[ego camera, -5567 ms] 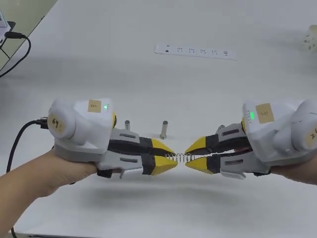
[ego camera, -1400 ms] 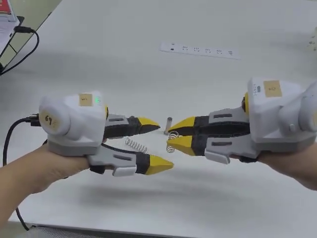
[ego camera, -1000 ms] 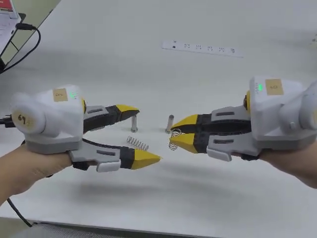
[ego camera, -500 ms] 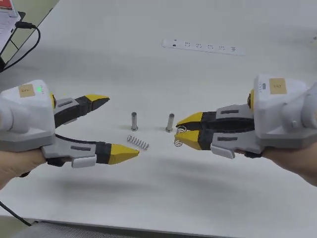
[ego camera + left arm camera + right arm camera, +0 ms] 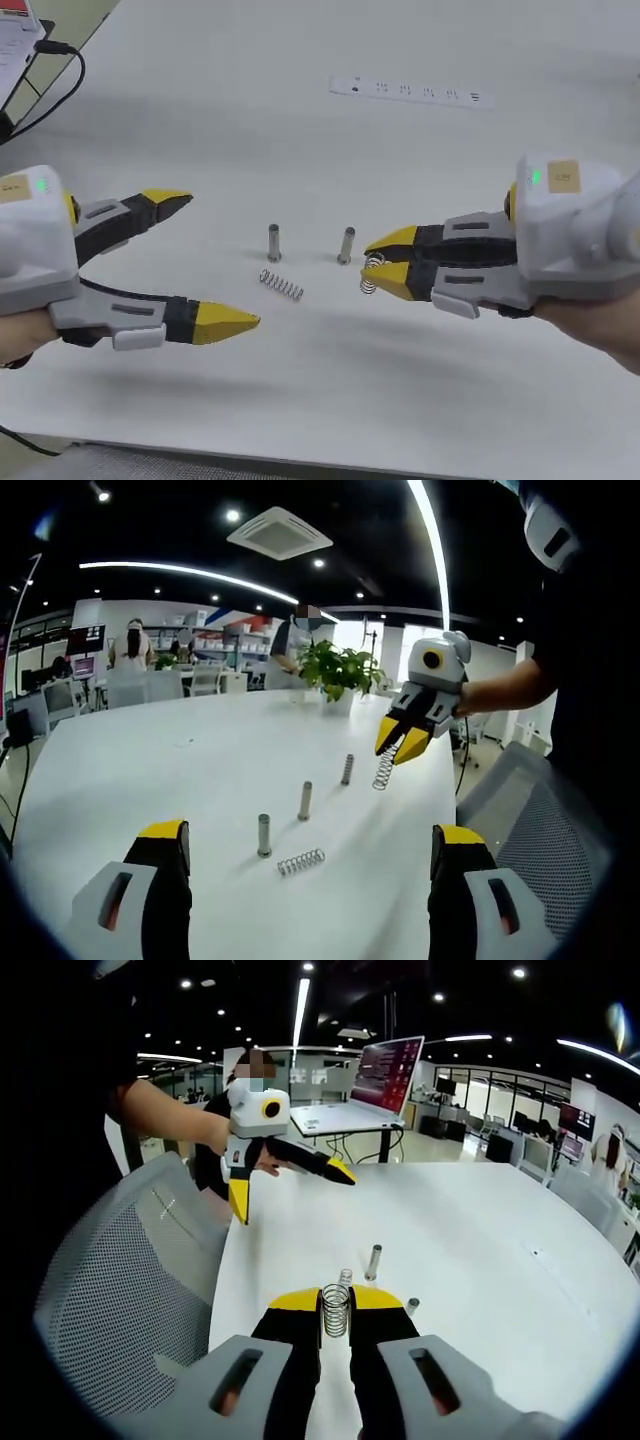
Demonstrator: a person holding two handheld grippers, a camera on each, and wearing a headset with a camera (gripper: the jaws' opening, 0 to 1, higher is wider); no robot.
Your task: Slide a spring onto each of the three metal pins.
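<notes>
Two upright metal pins (image 5: 274, 242) (image 5: 346, 245) stand mid-table, and the left gripper view shows three pins (image 5: 305, 800) in a row. One spring (image 5: 281, 285) lies loose on the table in front of the left pin. My right gripper (image 5: 378, 263) is shut on a second spring (image 5: 370, 275), held upright just right of the right pin; this held spring (image 5: 336, 1312) stands between the yellow tips. My left gripper (image 5: 205, 260) is wide open and holds nothing, to the left of the pins, with the loose spring (image 5: 300, 861) ahead of it.
A white power strip (image 5: 412, 92) lies at the far side of the white table (image 5: 300, 400). A black cable (image 5: 55, 85) and a laptop are at the far left corner. A grey mesh chair (image 5: 130, 1280) stands at the table's near edge.
My open left gripper has drawn away to the left, off the loose spring and the pins. The right gripper has shifted slightly right with its spring still held.
</notes>
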